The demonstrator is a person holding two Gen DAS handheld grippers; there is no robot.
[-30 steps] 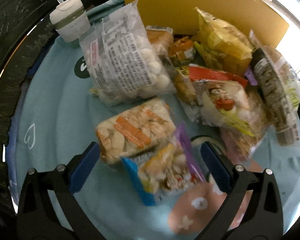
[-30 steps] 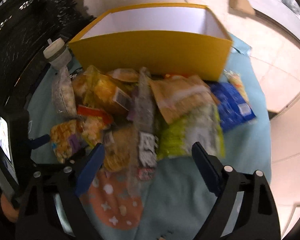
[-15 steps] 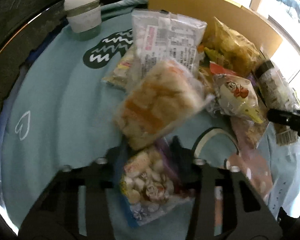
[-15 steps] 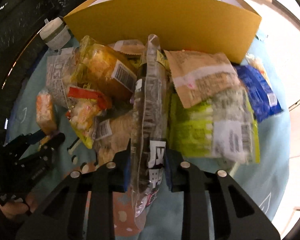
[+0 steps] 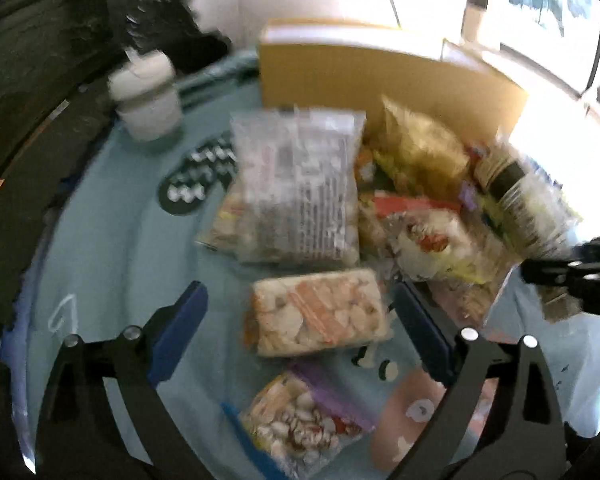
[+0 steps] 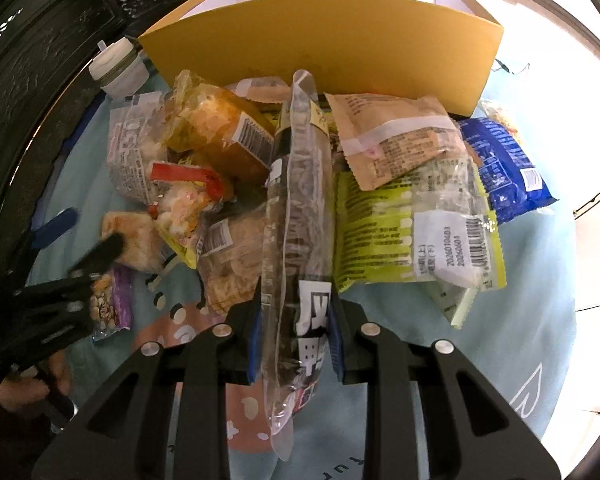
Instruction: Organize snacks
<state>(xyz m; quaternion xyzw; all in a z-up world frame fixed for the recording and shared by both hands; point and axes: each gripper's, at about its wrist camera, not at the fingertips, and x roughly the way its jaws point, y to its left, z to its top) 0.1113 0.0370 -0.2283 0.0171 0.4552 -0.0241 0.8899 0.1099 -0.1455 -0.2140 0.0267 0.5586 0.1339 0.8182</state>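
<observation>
Snacks lie heaped on a pale blue printed cloth in front of an open yellow cardboard box, which looks like the place they are meant to go; it shows nothing inside from here. Sorting seems barely begun, with the pile untouched apart from two packets. The right gripper is clamped narrow on the lower end of a long clear packet with a dark printed label, which stands edge-up over the heap. Its next move is probably a lift clear of the pile and a carry over the box's near wall, keeping the floppy top from snagging. The left gripper has just been opening and now stands wide around a flat clear pack of orange-and-white crackers, though blur hides whether a pad touches it. Nearer the camera lies a small purple-edged nut packet.
</observation>
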